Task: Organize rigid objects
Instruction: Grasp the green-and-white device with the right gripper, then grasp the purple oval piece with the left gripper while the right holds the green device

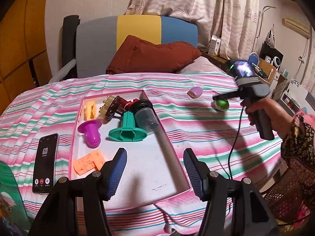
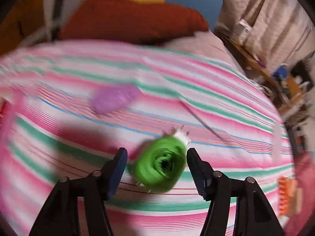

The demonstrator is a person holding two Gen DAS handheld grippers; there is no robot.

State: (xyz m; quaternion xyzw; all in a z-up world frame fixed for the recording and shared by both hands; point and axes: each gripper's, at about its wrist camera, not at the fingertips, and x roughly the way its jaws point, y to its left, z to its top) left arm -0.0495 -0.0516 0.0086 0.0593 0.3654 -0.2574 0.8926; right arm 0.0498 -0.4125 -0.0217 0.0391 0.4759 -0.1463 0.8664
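Note:
A pink-rimmed white tray [image 1: 173, 153] lies on the striped bedspread. In it are a yellow piece [image 1: 90, 109], a brown brush [image 1: 111, 106], a dark cylinder [image 1: 145, 116], a teal part [image 1: 127, 130], a purple cup [image 1: 90, 130] and an orange piece [image 1: 89, 162]. My left gripper [image 1: 154, 172] is open and empty over the tray's near end. My right gripper [image 2: 156, 172] is open, its jaws on either side of a green and white round object [image 2: 161, 167] on the bedspread; it also shows in the left wrist view [image 1: 221, 103]. A lilac object [image 1: 195, 92] [image 2: 114, 99] lies beyond.
A phone [image 1: 45, 161] lies left of the tray. A rust-red pillow [image 1: 151, 57] sits at the headboard. An orange bristled piece [image 2: 287, 194] lies at the right edge of the bedspread. A wicker basket [image 1: 283, 196] and cluttered shelves [image 1: 271, 59] stand to the right. A cable [image 1: 234, 143] trails from the right gripper.

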